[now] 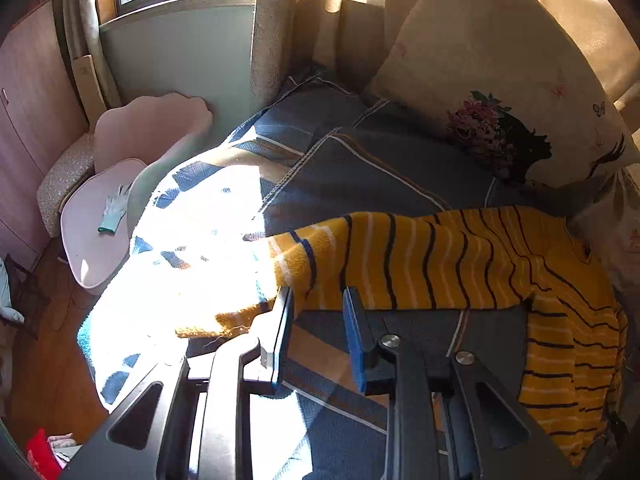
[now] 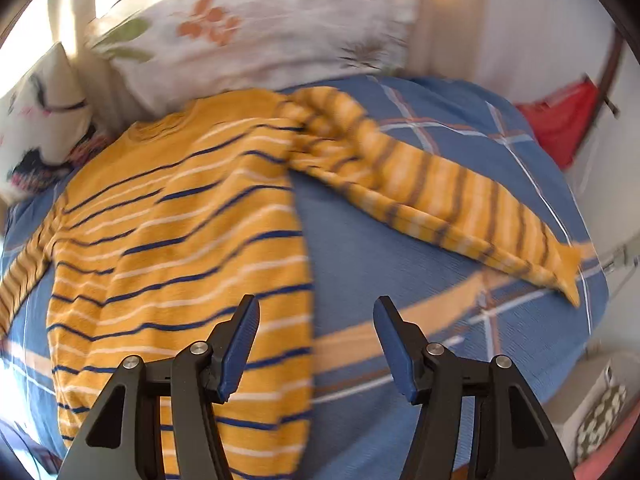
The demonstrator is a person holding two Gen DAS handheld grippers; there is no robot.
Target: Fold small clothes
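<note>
Striped yellow sweater [image 2: 180,216] lies spread flat, front up, on the blue plaid bedspread [image 2: 400,240], collar toward the pillows [image 2: 260,32] at 12 o'clock. Flat spread likely chosen so sleeves can fold in first.

Right view: one sleeve [image 2: 440,200] runs out toward 3–4 o'clock, cuff well apart from the body. Right gripper [image 2: 316,312] hovers at 6 o'clock over the sweater's side edge, jaws wide, holding nothing; one finger above cloth, the other above bare bedspread. Frame is blurred.

Left view: the other sleeve [image 1: 400,264] stretches across toward 9 o'clock into the sun patch. Left gripper [image 1: 318,300] sits just at that sleeve's lower edge, jaws parted moderately, nothing clamped. Judged placed to pinch the sleeve for folding inward.
</note>
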